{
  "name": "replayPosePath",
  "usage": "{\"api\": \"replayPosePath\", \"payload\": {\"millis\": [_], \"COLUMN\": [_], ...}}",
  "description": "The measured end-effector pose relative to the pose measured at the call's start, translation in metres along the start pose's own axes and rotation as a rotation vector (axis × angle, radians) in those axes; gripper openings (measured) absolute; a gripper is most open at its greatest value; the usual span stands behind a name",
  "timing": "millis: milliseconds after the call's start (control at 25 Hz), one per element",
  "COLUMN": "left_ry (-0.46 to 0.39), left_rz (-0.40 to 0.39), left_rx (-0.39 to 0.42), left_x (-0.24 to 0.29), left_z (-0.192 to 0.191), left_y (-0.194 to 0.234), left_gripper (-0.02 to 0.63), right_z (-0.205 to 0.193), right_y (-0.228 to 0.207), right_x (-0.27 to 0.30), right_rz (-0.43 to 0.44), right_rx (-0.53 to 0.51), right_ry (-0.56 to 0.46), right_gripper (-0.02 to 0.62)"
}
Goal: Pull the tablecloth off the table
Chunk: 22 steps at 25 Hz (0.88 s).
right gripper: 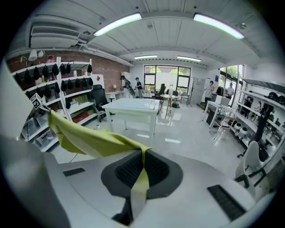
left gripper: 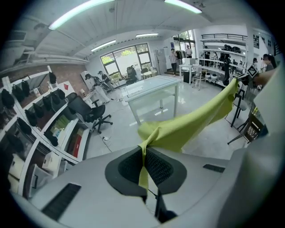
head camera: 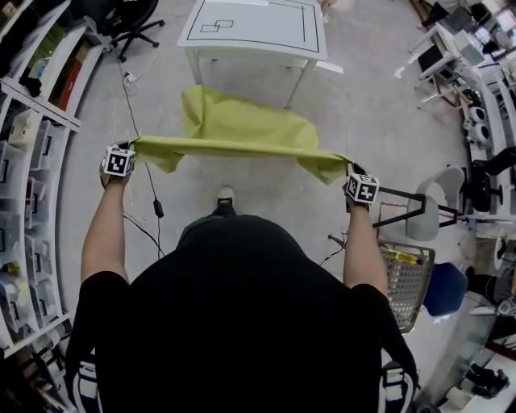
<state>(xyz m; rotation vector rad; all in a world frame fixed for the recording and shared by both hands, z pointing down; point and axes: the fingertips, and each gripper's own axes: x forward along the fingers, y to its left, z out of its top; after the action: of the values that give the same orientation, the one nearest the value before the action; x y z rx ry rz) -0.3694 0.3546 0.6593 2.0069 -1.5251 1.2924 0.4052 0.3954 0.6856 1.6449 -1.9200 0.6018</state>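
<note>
While off the table (head camera: 266,22), tablecloth (head camera: 242,133) taut.

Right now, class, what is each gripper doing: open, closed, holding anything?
Left gripper: closed, holding one corner of the yellow-green tablecloth.
Right gripper: closed, holding the tablecloth's other near corner.
</note>
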Motion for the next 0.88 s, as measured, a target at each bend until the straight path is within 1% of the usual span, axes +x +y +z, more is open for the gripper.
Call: {"api": "replayPosePath", "payload": {"millis": [160,400,520,720,880], "left_ry": [-0.024,-0.066,-0.093,-0.145,-0.219], "left_rz": [0.016,0.028,0.035,0.06,0.094], "left_rx": [-0.005,-0.022,-0.029,-0.04,-0.069], "left_x": [-0.006,-0.01,-0.013,-0.025,-0.04], "left_z": [0.016,0.038,0.051,0.073,0.103], "left_y": [0.003,0.007,0.013,0.028,0.045], "left_gripper": [0.023,0.023,0.023,0.023,0.023], "right_z": [0.02,0.026,0.037,0.071,0.108], "right_y": [-0.006,-0.013,-0.015,-0.014,-0.014], "right_x": [-0.005,-0.012,-0.016,-0.029,-0.042], "right_rz": [-0.012,-0.024,-0.03,-0.035,-0.042], "right_rx": [0.037,0.051,0.047,0.043,0.061], "right_ry": [-0.048,-0.061,-0.079,-0.147,-0.221], "right_gripper": [0.021,0.021,0.021,0.021,0.021]}}
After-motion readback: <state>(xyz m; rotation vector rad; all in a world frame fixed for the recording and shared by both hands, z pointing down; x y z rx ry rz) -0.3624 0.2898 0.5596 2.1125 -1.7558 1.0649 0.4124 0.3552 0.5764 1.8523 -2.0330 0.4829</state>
